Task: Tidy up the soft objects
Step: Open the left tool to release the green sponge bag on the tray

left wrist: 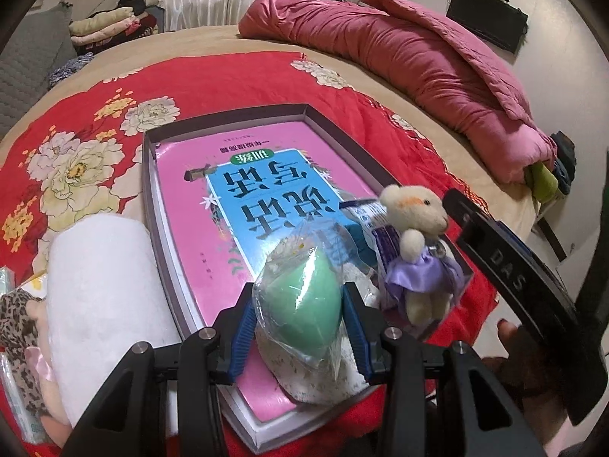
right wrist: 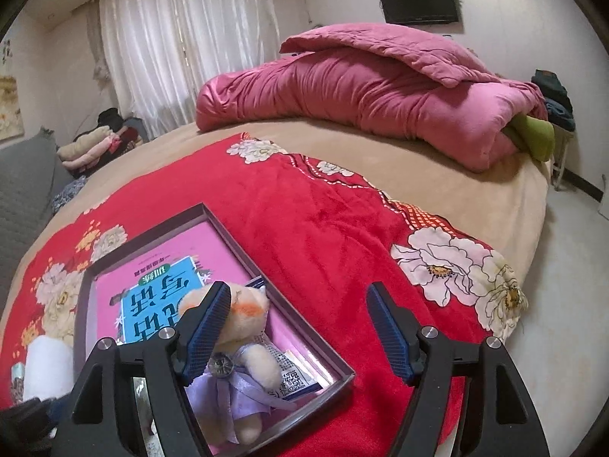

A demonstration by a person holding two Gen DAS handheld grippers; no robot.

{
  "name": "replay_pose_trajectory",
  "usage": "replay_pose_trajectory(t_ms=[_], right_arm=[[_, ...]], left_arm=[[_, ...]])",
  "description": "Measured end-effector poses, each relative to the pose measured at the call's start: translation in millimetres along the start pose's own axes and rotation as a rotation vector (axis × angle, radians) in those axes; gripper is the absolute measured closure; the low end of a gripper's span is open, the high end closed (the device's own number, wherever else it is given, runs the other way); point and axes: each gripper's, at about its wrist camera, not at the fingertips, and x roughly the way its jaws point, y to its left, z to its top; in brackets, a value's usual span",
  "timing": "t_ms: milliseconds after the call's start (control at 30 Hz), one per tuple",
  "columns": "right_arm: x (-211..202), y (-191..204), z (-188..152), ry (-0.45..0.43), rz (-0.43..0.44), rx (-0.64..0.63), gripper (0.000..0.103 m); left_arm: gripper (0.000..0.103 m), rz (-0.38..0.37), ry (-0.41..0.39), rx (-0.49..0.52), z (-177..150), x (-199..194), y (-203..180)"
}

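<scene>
My left gripper (left wrist: pixel 300 299) is shut on a green egg-shaped sponge (left wrist: pixel 304 285) in a clear plastic bag, held over the near end of an open grey box (left wrist: pixel 149 175). A pink and blue book (left wrist: pixel 213 209) lies in the box. A small cream bear in a purple dress (left wrist: pixel 418 236) rests at the box's right side. In the right wrist view the bear (right wrist: pixel 243 342) lies against the left finger (right wrist: pixel 207 323) of my right gripper (right wrist: pixel 298 304). That gripper's jaws stand wide open, pressing on nothing. The box rim (right wrist: pixel 297 327) runs under them.
A white soft roll (left wrist: pixel 102 297) and a leopard-print plush (left wrist: pixel 15 327) lie left of the box. The box sits on a red flowered blanket (right wrist: pixel 323 221) on a tan bed. A rolled pink quilt (right wrist: pixel 361 91) lies at the far side, and a hand (left wrist: pixel 510 339) shows at the right.
</scene>
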Motion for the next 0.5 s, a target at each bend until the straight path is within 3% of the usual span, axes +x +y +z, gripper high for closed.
replay_pose_trajectory(t_ms=[500], right_arm=[[1.8,0.1,-0.4,0.003,0.006,-0.001,0.028]], left_arm=[[0.054,-0.012,-0.017,-0.006,1.3,-4.0,3.0]])
